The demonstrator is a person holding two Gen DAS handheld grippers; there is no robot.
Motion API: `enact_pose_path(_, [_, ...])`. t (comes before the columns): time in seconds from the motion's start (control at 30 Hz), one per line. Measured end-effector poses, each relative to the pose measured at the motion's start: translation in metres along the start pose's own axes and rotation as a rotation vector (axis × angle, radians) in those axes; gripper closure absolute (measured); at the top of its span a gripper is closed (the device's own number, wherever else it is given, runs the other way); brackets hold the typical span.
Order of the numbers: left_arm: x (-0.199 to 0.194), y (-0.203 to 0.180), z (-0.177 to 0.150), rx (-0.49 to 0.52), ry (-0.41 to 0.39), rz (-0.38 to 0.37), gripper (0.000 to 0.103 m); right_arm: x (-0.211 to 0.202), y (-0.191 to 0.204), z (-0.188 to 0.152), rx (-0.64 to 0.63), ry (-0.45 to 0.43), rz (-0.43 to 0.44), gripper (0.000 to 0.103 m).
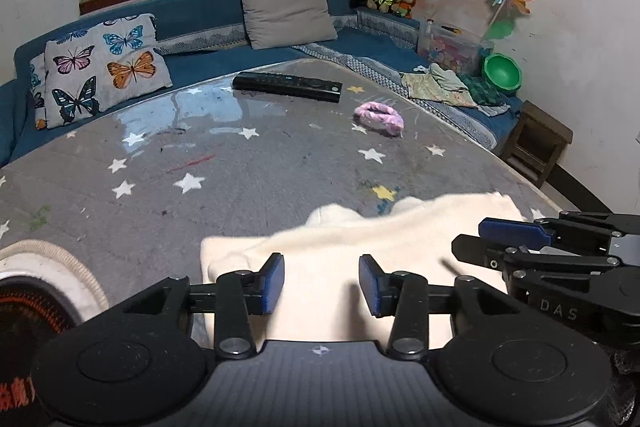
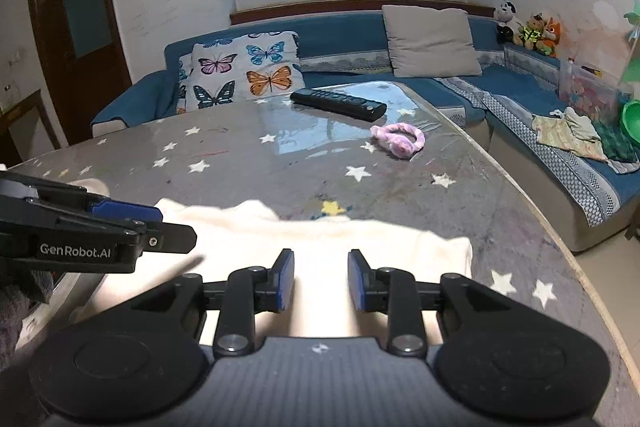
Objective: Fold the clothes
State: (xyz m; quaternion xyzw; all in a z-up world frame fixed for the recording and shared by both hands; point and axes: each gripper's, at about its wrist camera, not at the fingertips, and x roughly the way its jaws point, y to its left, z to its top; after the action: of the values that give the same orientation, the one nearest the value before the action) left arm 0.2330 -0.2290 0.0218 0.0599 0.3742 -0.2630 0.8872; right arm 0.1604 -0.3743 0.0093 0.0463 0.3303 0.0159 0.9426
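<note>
My left tool [image 1: 321, 283] sits low over the cream garment [image 1: 360, 247], fingers spread apart, nothing between the blue pads [image 1: 272, 283]. My right tool [image 2: 321, 279] is likewise released, pads parted above the same cloth [image 2: 320, 239]; whether either tool touches the fabric I cannot tell.

The garment lies bunched at the near edge of the grey star-print surface [image 1: 240, 171], its far hem rumpled into soft lumps. From the left view the right tool [image 1: 472, 243] comes in from the right side, over the cloth's right end; from the right view the left tool [image 2: 176, 227] enters from the left, over the cloth's left end.

Further back on the surface: a black remote [image 1: 287, 85] and, nearer and to its right, a pink fuzzy band [image 1: 379, 118], both well apart from the garment. Beyond, a blue sofa [image 2: 360, 23] with a butterfly cushion [image 2: 244, 71], a plain grey cushion [image 2: 432, 41], and loose clothes [image 2: 580, 135] on the right-hand seat.
</note>
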Motion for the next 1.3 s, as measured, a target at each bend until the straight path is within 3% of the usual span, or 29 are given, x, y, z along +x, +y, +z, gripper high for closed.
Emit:
enact_pose_path(0.53, [-0.040,-0.002,-0.063,-0.008,0.017,0.007,0.050,-0.036,0.034,-0.061,-0.081,0.040,0.000,0.061])
enact_pose_path(0.77, [-0.048,0.002,-0.079,-0.012,0.014,0.026,0.049,-0.050,0.041,-0.064,-0.134,0.001,-0.031,0.061])
enact_pose_path(1.07, [-0.053,0.014,-0.089,-0.058,0.033,0.042,0.047,-0.052,0.022,-0.070,-0.062,0.017,-0.033,0.057])
enact_pose_path(1.3, [-0.063,0.016,-0.093,-0.095,0.012,0.029,0.041,-0.062,-0.002,-0.069,-0.017,-0.015,-0.095,0.052])
